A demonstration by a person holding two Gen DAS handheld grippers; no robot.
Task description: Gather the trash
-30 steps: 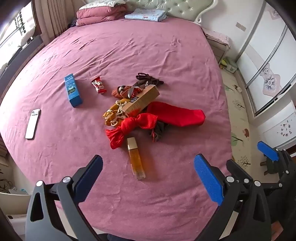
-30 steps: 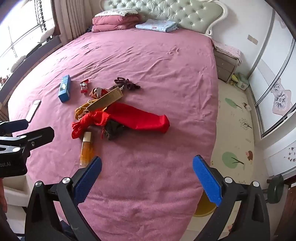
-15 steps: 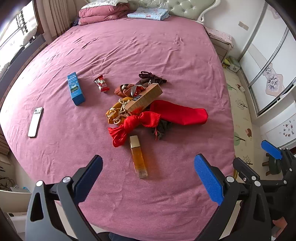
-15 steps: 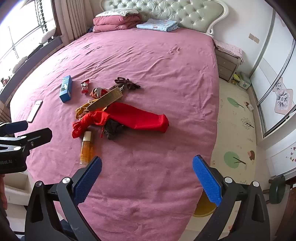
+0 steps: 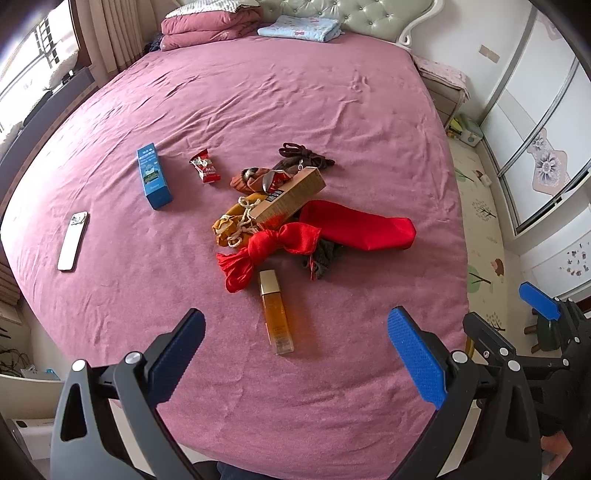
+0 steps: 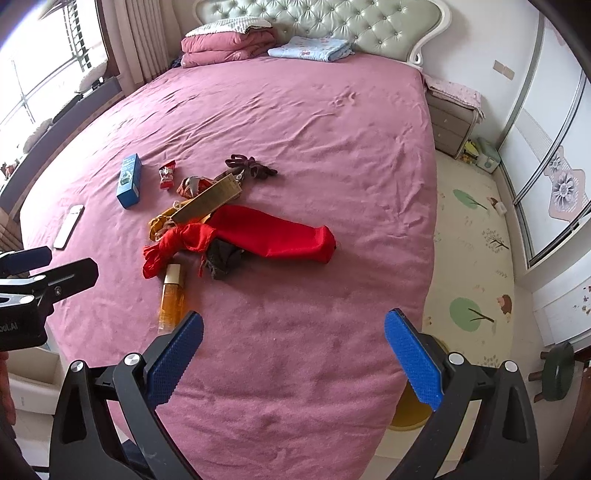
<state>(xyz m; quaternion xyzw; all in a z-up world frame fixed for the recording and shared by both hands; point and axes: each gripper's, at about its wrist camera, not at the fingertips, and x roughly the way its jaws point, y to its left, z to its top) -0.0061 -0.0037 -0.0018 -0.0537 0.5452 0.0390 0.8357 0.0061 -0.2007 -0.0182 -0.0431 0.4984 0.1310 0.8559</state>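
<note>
On the pink bed (image 5: 332, 110) lie a red candy wrapper (image 5: 205, 170), a blue box (image 5: 153, 175), a long tan box (image 5: 288, 201) and an amber bottle (image 5: 276, 317), around a pile of red cloth (image 5: 354, 229), yellow and brown cloth. My left gripper (image 5: 295, 350) is open and empty, above the near edge of the bed, just short of the bottle. My right gripper (image 6: 293, 354) is open and empty, further right over the bed's near edge. The wrapper (image 6: 168, 175), blue box (image 6: 129, 180) and bottle (image 6: 172, 295) also show in the right wrist view.
A white phone (image 5: 72, 240) lies at the bed's left edge. Folded pink bedding (image 5: 210, 27) and a blue towel (image 5: 299, 29) sit by the headboard. A nightstand (image 6: 452, 125) and patterned floor mat (image 6: 472, 236) are on the right. A yellow bin (image 6: 408, 410) stands on the floor below.
Both views have pulled back and risen slightly, so the pile sits a little farther off. Both grippers stay open. Nothing on the bed has moved.
</note>
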